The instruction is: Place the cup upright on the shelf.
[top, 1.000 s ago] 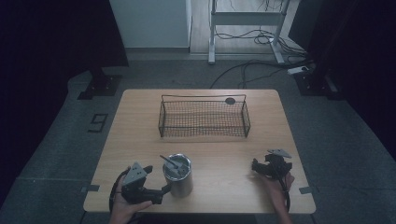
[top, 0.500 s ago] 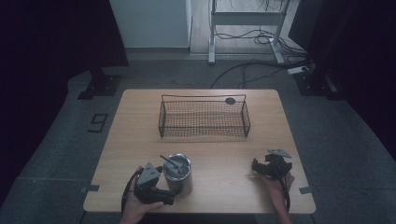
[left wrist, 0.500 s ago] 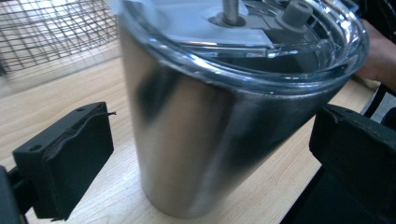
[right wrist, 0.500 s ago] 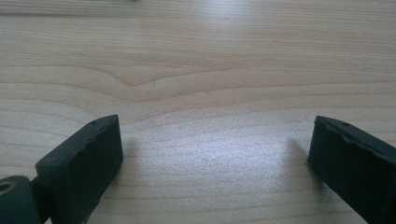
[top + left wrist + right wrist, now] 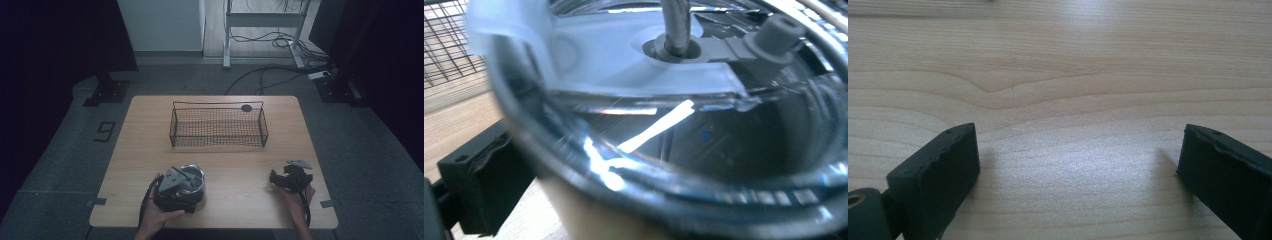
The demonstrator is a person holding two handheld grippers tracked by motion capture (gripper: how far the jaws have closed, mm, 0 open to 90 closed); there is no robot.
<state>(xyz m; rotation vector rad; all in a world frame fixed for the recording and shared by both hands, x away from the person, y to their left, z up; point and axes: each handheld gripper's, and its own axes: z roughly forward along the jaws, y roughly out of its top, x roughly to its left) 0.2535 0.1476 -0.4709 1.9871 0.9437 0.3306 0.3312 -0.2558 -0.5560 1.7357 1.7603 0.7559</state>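
Your left gripper is pressed against the steel cup near the counter's front-left edge; whether its jaws grip the cup, you cannot tell. The wire basket sits toward the back edge. Your right gripper rests near the front-right corner, jaws wide apart.

The table is pale wood, matt, its grain plain under the right gripper, whose jaws are dull black (rubbery-looking). The cup is polished metal, mirror-bright, with a matt white plastic piece inside. The basket is thin dark wire.
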